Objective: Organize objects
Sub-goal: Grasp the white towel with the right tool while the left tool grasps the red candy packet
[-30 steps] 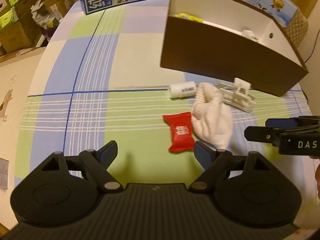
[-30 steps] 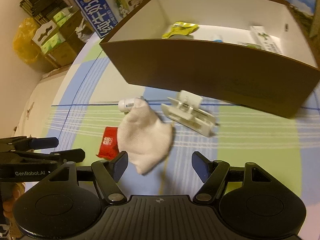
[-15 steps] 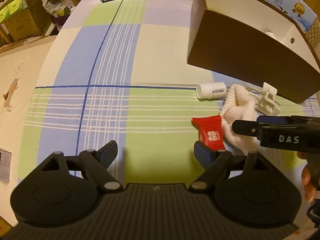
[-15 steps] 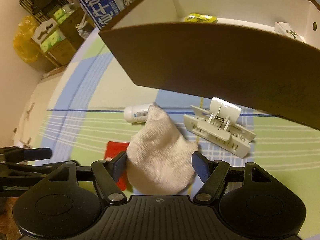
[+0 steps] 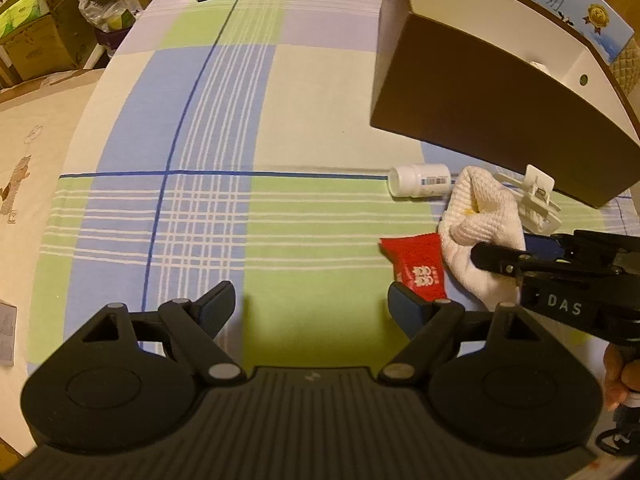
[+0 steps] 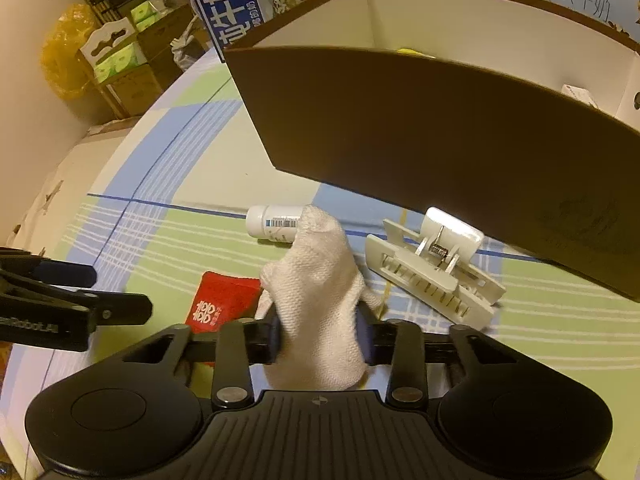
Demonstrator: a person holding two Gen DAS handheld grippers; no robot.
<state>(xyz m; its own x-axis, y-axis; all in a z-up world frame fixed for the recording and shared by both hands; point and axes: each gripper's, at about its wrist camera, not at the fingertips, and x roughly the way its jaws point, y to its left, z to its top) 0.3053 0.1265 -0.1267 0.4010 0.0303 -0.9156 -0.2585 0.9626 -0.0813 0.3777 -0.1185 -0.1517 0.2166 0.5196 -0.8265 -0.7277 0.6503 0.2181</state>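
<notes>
White knit sock [image 6: 316, 292] on the checked bench [image 5: 248, 128], just in front of the brown box [image 6: 420, 136], with the right gripper [image 6: 318, 336] closing on its near end, fingers [image 6: 272, 336] pressed into the cloth either side. Left gripper [image 5: 310, 306] empty, fingers [image 5: 214, 304] wide apart, low over bare cloth beside the red packet [image 5: 418, 270]. Partly done by the look of it: a yellow pack and a small carton already inside the box, while sock, packet, white bottle [image 6: 274, 222] and white clip [image 6: 434, 266] remain outside, sock likely next in.
</notes>
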